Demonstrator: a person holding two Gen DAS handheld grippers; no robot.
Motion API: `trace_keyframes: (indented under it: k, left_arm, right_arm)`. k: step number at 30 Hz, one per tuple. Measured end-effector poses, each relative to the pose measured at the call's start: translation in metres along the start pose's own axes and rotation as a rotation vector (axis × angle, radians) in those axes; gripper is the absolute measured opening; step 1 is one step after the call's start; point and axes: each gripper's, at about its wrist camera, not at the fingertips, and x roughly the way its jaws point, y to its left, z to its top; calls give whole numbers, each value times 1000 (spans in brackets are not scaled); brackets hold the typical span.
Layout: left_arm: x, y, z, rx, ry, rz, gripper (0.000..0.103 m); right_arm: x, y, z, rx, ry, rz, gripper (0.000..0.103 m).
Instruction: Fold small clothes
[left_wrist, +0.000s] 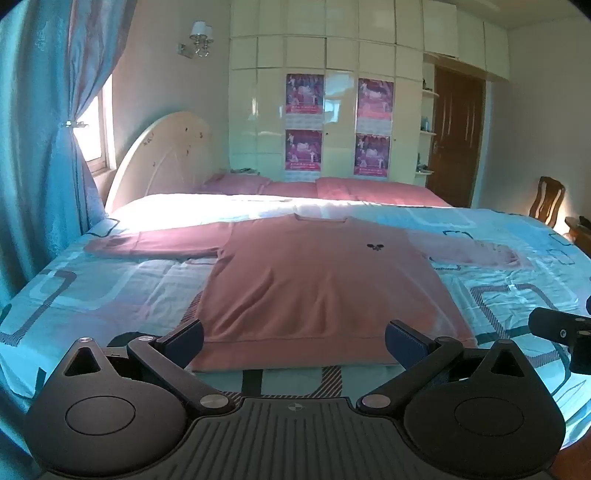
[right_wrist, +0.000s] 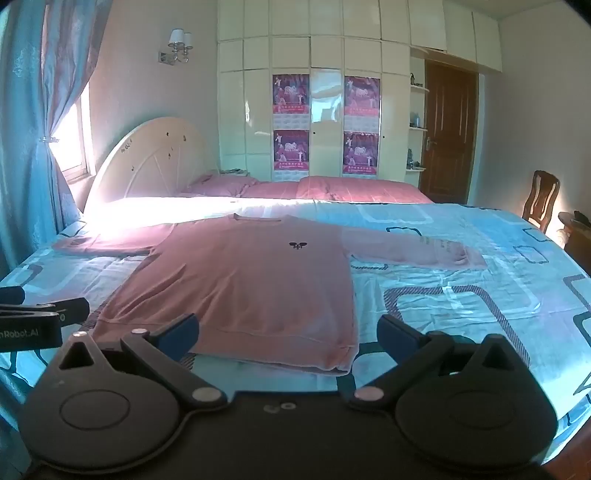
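Sunlight bleaches the far left of the blue patterned bedsheet, washing out its print. The four pink-and-purple posters on the cream wardrobe carry text too small to read. The brown wooden chair at far right is half hidden behind the bed, legs unseen.

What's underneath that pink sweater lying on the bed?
The pink sweater lies flat on a blue patterned bedsheet, which shows all around it. Whatever is directly beneath its body is covered.

"Robot_AI" (start cut off) on the left tool
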Motion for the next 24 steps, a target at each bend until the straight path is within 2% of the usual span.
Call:
trace_keyframes:
  k: [10,12,24]
  left_arm:
    - [6,18,2,-20,17,3,103]
    - [4,3,1,-14,14,20,103]
    - [4,0,1,-18,14,15,103]
  right_arm:
    - [1,0,2,3,6,3,102]
    - [1,0,2,4,3,3,102]
    - [2,7,8,5,-5,-1,102]
